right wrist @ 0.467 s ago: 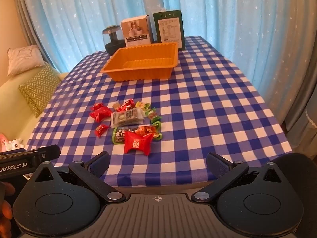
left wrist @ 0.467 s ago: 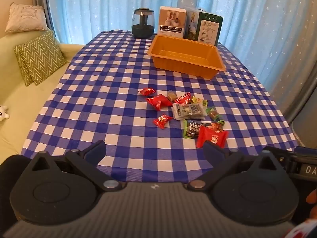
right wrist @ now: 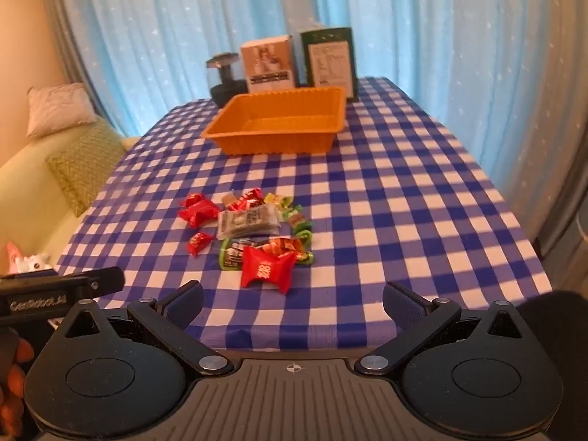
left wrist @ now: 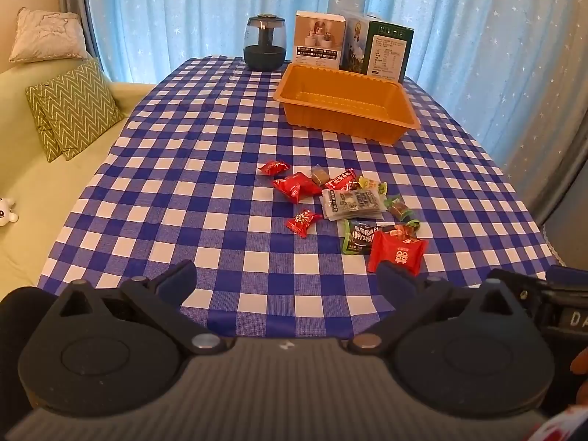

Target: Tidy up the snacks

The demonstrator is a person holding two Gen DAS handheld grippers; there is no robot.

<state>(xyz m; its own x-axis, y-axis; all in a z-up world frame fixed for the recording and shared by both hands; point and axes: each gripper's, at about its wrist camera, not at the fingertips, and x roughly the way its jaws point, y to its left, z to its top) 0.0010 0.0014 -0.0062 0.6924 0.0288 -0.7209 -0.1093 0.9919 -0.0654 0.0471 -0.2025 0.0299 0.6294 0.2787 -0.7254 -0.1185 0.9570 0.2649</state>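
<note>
Several wrapped snacks lie in a loose pile on the blue checked tablecloth; the pile also shows in the right wrist view. The nearest is a large red packet. A grey-white packet lies mid-pile. An empty orange tray stands beyond the pile. My left gripper is open and empty near the table's front edge. My right gripper is open and empty, just short of the red packet.
A dark jar, a white box and a green box stand behind the tray at the table's far end. A sofa with cushions is on the left. Curtains hang behind.
The right gripper has moved forward and a little left toward the snack pile; its view is slightly blurred. The left gripper has hardly moved.
</note>
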